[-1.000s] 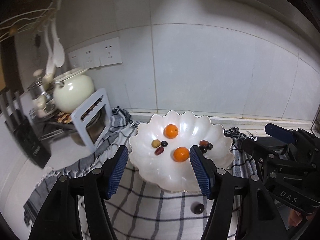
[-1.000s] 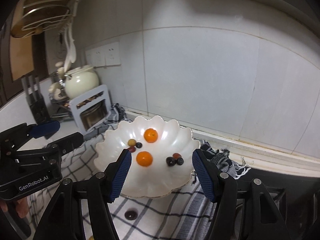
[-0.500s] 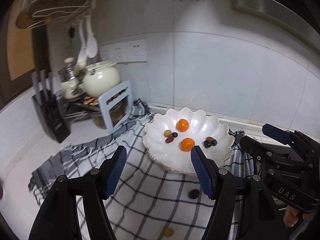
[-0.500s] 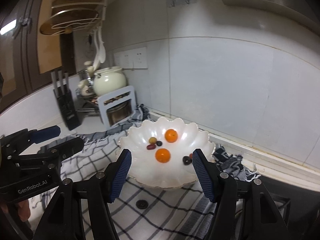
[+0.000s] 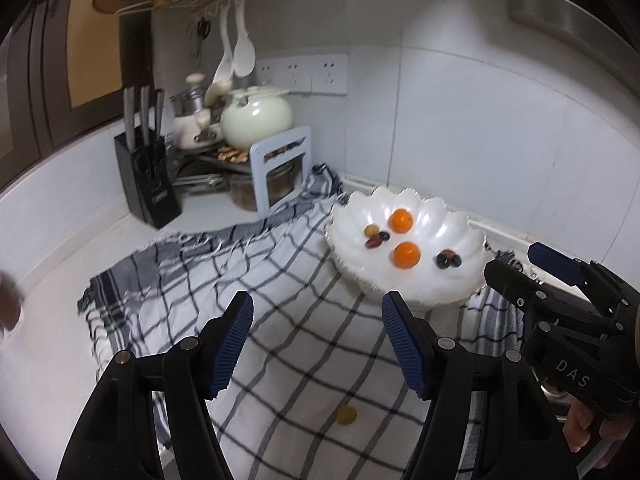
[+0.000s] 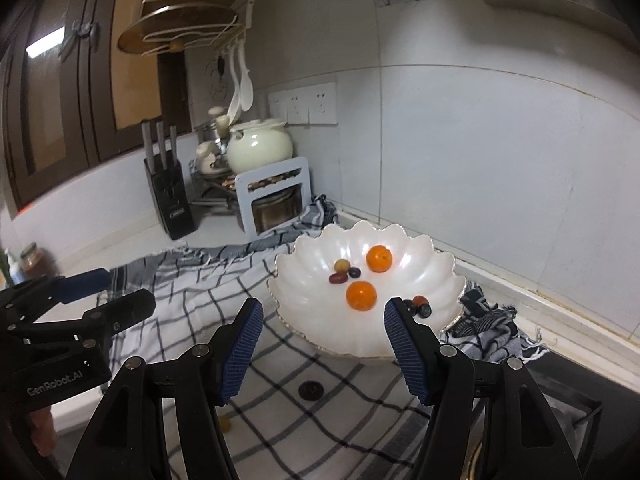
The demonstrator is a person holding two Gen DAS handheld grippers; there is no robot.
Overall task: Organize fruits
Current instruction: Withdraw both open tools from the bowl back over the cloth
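On a tiled kitchen counter draped with a checked cloth (image 5: 304,344), we held both tools above the fruit. Our left gripper (image 5: 316,344) had its blue pads spread apart with nothing between them, above bare cloth; a small yellow fruit (image 5: 346,415) lay on the cloth just below them. Our right gripper (image 6: 324,346) stood equally spread and empty, the scalloped white bowl (image 6: 424,276) just beyond its tips. Two oranges (image 6: 361,296) and several small dark fruits sat inside the bowl. A dark round fruit (image 6: 310,390) lay on the cloth between the right fingers. Another small fruit was half hidden behind the left-hand finger (image 6: 240,348).
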